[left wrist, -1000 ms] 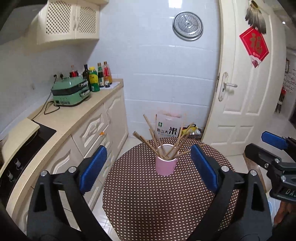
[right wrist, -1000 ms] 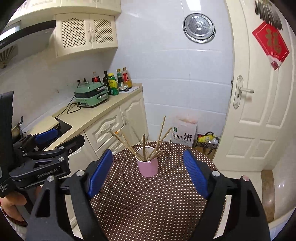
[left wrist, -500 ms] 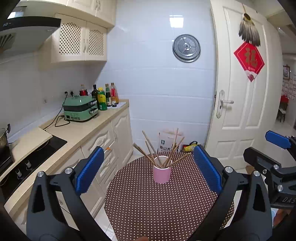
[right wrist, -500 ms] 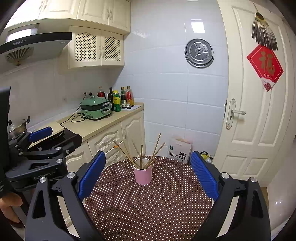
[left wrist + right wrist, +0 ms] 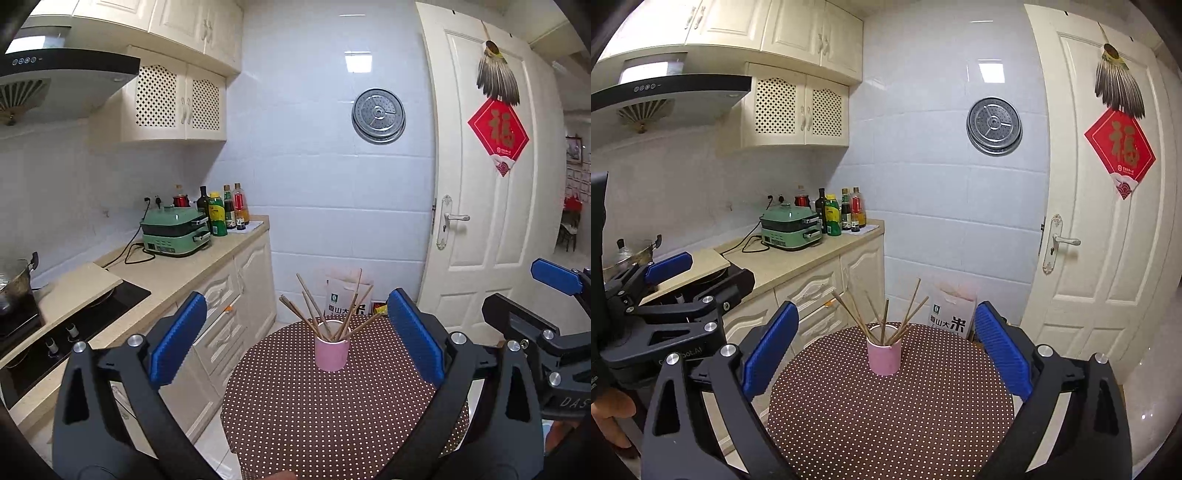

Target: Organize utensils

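Note:
A pink cup (image 5: 331, 351) stands on a round table with a brown dotted cloth (image 5: 332, 413). Several wooden chopsticks (image 5: 314, 314) stick out of the cup, fanned apart. The cup (image 5: 884, 357) and chopsticks (image 5: 886, 321) also show in the right wrist view. My left gripper (image 5: 295, 339) is open and empty, held back from the cup and above the table. My right gripper (image 5: 884, 347) is open and empty, also back from the cup. Each gripper shows at the edge of the other's view: the right one (image 5: 554, 325) and the left one (image 5: 665, 295).
A kitchen counter (image 5: 177, 269) runs along the left with a green cooker (image 5: 173, 232), bottles (image 5: 221, 214) and a stove (image 5: 55, 332). A white door (image 5: 480, 184) is at the right. A rice bag (image 5: 343, 299) stands on the floor behind the table.
Both grippers have pulled back and up from the cup, which now looks smaller and farther off. More of the room's upper part is in view. Both stay open.

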The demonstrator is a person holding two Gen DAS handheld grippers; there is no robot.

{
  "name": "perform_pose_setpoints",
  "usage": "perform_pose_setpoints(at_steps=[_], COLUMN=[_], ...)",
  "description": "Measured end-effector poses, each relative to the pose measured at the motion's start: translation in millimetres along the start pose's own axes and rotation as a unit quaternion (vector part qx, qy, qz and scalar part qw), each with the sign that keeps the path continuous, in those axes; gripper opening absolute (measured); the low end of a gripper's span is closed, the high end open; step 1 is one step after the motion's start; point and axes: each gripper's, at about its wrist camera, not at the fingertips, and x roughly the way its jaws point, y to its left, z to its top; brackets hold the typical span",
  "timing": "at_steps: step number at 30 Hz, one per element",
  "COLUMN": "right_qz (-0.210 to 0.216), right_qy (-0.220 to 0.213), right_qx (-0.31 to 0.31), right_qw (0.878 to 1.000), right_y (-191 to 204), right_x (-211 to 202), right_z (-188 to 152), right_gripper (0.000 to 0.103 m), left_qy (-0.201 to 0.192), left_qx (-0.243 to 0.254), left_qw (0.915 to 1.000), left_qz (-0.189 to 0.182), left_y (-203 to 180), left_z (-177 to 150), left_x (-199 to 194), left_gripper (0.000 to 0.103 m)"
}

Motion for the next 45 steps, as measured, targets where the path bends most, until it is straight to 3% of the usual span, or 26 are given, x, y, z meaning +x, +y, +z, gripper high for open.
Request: perform_pose_setpoints(at_steps=[45], right_qz=[0.012], right_qy=[-0.019], right_qx=[-0.009], right_qw=[1.0], right_y=[5], right_x=[-14], right_z=[3], right_gripper=[0.093], left_qy=[-0.022], left_qx=[0.003], left_qw=[0.9996], left_qz=[0.02], left_y=[1], left_z=[8], left_x=[-23], left_gripper=[0.096])
